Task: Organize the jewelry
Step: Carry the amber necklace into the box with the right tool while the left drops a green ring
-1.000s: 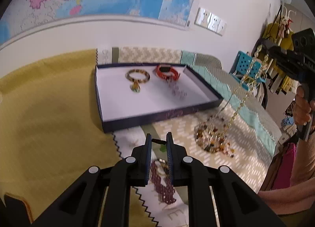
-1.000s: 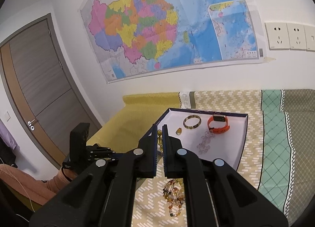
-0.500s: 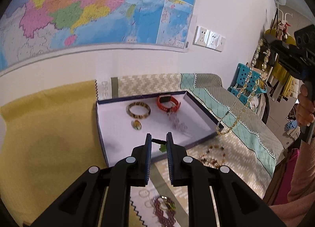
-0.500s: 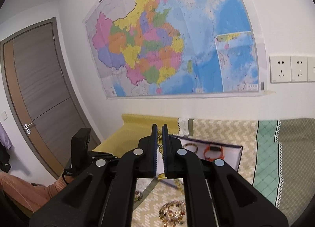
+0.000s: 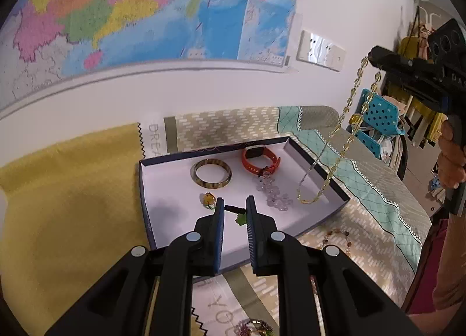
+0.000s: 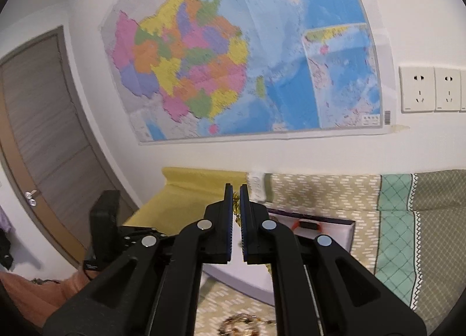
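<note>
The right claw, upper right, pinches a floppy yellow bead necklace by its top. It dangles over the box. The left claw clamps a small green charm.

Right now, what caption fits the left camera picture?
Right gripper dangles a yellow bead necklace over the jewelry box.

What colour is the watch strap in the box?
Orange-red strap, clearest in the left wrist view.

A beaded strand (purple, mostly) is cut off by the bottom edge.
</note>
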A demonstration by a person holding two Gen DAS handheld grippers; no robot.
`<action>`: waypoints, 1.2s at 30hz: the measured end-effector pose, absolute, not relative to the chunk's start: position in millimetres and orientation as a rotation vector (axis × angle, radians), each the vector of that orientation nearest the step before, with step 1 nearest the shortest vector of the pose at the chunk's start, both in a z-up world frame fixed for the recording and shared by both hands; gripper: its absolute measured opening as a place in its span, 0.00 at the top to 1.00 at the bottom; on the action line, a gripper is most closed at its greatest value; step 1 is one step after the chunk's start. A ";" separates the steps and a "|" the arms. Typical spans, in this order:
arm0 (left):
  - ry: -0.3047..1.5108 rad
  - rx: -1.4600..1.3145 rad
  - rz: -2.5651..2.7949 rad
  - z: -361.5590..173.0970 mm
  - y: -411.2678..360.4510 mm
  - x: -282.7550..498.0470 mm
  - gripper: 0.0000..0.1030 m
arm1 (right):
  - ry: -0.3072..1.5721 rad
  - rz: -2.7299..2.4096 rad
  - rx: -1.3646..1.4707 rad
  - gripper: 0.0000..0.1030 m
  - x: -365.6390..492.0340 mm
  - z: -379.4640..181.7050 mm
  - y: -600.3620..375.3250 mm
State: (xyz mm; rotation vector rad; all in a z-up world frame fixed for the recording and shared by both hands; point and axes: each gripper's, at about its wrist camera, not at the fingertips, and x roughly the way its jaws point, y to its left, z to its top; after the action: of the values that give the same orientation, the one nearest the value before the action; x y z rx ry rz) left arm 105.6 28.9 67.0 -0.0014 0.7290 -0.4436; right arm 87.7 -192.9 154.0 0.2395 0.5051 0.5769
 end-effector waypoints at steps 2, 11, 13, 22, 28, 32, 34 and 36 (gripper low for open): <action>0.743 -0.005 -0.434 62.2 28.4 112.1 0.87 | 0.524 0.568 0.245 0.95 95.3 147.4 -192.7; 0.795 -0.010 -0.418 44.1 26.4 129.1 0.87 | 0.567 0.556 0.264 0.95 117.2 130.0 -192.6; 0.805 -0.006 -0.413 40.0 25.6 132.1 0.87 | 0.573 0.557 0.262 0.95 120.7 127.4 -191.0; 0.850 0.006 -0.389 26.3 19.8 148.2 0.87 | 0.624 0.550 0.255 0.95 138.4 107.0 -182.5; 0.876 0.006 -0.376 17.9 16.7 156.0 0.87 | 0.662 0.549 0.264 0.95 145.4 91.5 -182.5; 0.892 0.010 -0.366 12.4 15.0 160.2 0.87 | 0.689 0.551 0.267 0.95 148.7 80.9 -181.5; 0.901 0.010 -0.364 9.4 14.5 162.0 0.87 | 0.702 0.552 0.270 0.95 150.1 75.3 -180.4; 0.905 0.013 -0.361 6.7 14.2 163.2 0.87 | 0.714 0.552 0.272 0.95 151.8 70.5 -179.6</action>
State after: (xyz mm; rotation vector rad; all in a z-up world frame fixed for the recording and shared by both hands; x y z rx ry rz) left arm 163.2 14.2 6.7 0.0132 0.9055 -0.3612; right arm 151.8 -179.6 70.5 0.2716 0.7144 0.5519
